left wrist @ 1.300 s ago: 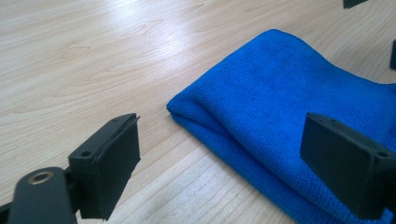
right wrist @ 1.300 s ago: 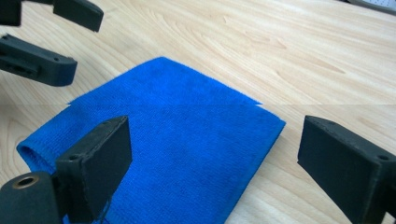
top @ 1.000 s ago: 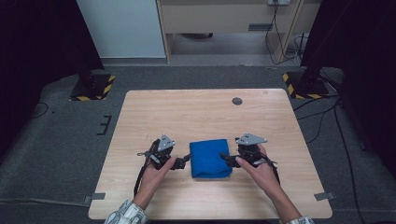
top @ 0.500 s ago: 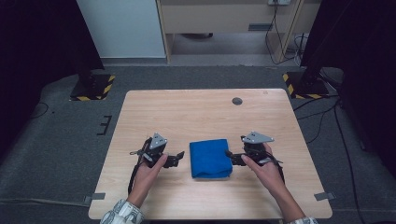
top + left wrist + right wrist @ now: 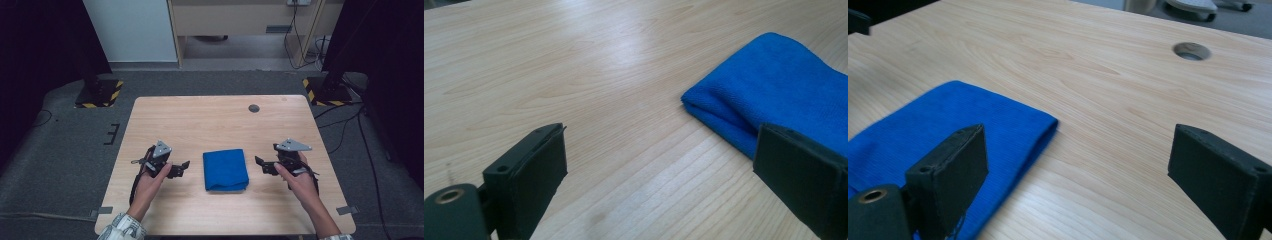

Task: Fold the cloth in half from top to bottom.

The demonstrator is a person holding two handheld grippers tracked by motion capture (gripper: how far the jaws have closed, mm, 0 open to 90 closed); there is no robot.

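A blue cloth [image 5: 225, 169], folded into a neat rectangle, lies flat on the wooden table [image 5: 200, 120] near its front middle. My left gripper [image 5: 186, 165] hovers a little to the left of the cloth, open, its tips pointing at it. My right gripper [image 5: 258, 161] is a little to the cloth's right, open too. In the left gripper view the open gripper [image 5: 659, 145] holds nothing, and the cloth's folded edge [image 5: 774, 90] lies ahead on the right. In the right gripper view the empty gripper [image 5: 1078, 145] is open, with the cloth [image 5: 948, 125] at the left.
A round cable hole [image 5: 254, 108] sits in the table's far right part, also seen as the hole [image 5: 1191, 51]. Stand bases with yellow-black stripes rest on the floor at back left [image 5: 97, 92] and back right [image 5: 325, 90]. Cables [image 5: 350, 135] trail on the floor to the right.
Both grippers were against the cloth's side edges a second ago. They have since drawn apart, left going left and right going right, and the cloth stays folded on the table.
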